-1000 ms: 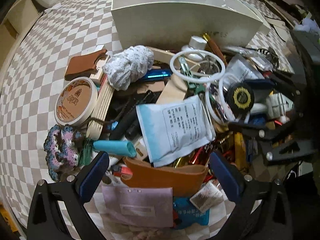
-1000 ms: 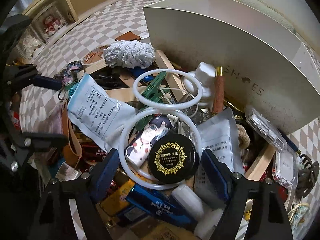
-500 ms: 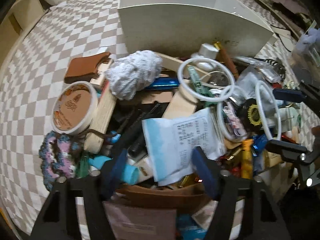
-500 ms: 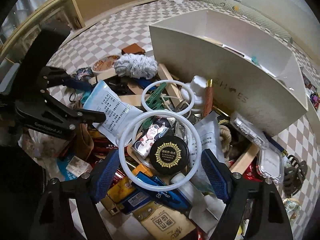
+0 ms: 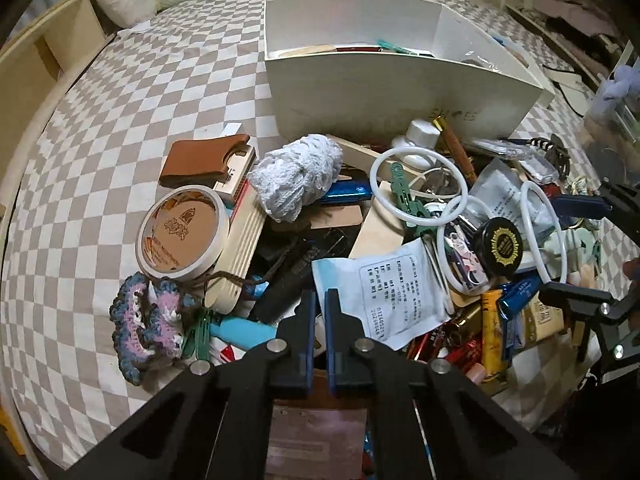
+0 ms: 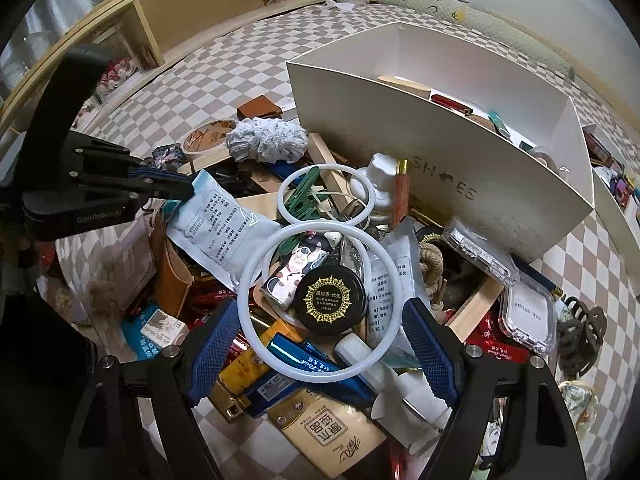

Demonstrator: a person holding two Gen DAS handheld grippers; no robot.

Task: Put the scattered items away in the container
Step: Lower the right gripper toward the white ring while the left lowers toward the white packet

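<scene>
Left tool (image 5: pixel 318 308): pads together at 6 o'clock in the left wrist view. In the right wrist view the tips meet a corner of the white-and-blue sachet (image 5: pixel 384 300), so the clamp looks like a thin corner pinch.
Risk at the sachet: the slick foil may slide out of so small a bite once lifted. Its far end lies under the edge of the large white ring (image 6: pixel 243 300) and may drag that ring along.
Neighbours at 9 o'clock: the crochet scrunchie (image 5: pixel 144 320) and the round tin (image 5: pixel 180 236) lie just beside the left tool. A sideways swing could sweep them further out over the checkered cloth (image 5: pixel 100 140).
Container: the white box (image 5: pixel 400 92) stands at 12 o'clock beyond the pile, a few items already inside. Its near wall is tall, so a low carry could catch the dangling sachet on the rim.
Right tool (image 6: pixel 320 310): fingers apart and holding nothing, astride the large white ring and the black jar (image 6: pixel 330 300).
Risk at the right tool: closing here may trap ring and jar together, or tip the ring.
Shared risk: both tools work one crowded heap and could collide.
</scene>
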